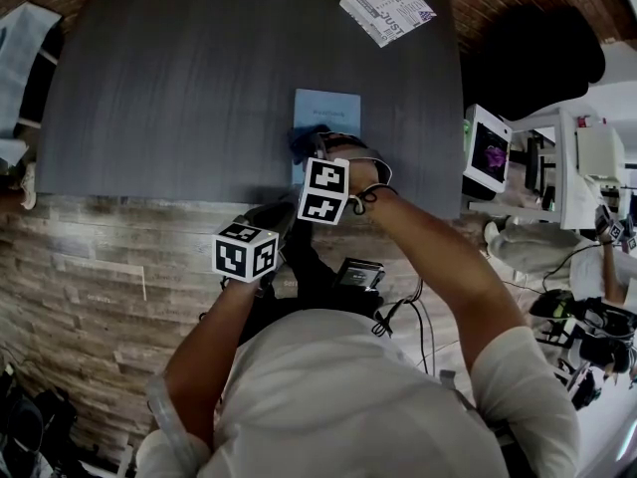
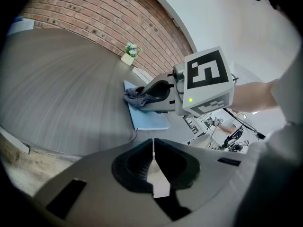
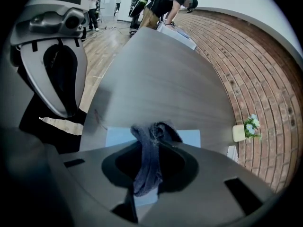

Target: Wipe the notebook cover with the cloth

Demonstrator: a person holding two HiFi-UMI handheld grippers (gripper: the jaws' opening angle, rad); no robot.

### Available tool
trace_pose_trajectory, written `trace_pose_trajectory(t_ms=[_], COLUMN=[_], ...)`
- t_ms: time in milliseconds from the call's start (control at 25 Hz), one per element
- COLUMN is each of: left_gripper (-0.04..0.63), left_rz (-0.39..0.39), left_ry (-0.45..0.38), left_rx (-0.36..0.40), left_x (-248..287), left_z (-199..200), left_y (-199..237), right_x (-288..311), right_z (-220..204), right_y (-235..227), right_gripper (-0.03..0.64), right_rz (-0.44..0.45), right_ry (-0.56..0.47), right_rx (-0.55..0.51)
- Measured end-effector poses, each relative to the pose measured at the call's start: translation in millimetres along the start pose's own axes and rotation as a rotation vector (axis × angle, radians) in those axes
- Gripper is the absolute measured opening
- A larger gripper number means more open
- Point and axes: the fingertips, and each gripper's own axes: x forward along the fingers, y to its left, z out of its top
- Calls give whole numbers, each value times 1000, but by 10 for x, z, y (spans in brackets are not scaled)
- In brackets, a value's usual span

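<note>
A light blue notebook (image 1: pixel 328 113) lies flat on the dark grey table (image 1: pixel 179 78), near its front edge. My right gripper (image 1: pixel 311 149) is shut on a dark blue cloth (image 1: pixel 302 141) and holds it down on the notebook's near left part. In the right gripper view the cloth (image 3: pixel 147 161) runs bunched between the jaws of the right gripper (image 3: pixel 151 137), with the notebook (image 3: pixel 190 137) showing on both sides. My left gripper (image 2: pixel 153 148) is shut and empty. It hangs in front of the table's edge, to the left of the right gripper (image 2: pixel 163 96) and apart from the notebook (image 2: pixel 150 120).
A printed magazine (image 1: pixel 386 9) lies at the table's far right corner. A small potted plant (image 2: pixel 129 54) stands at the far edge by the brick wall. Desks with equipment (image 1: pixel 537 162) and people (image 3: pixel 163 4) are off to the right.
</note>
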Motion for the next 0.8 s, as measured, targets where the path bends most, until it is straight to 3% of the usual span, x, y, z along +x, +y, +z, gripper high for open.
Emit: trace_pose_trajectory(t_ms=[800], left_gripper=[11], left_rz=[-7], left_ry=[4], left_rx=[11], left_x=[-90], left_z=[-101], left_y=[-70], right_x=[-211], right_z=[82], right_y=[584], right_gripper=[83], right_rz=[79], right_ry=[-21], right_rx=[0])
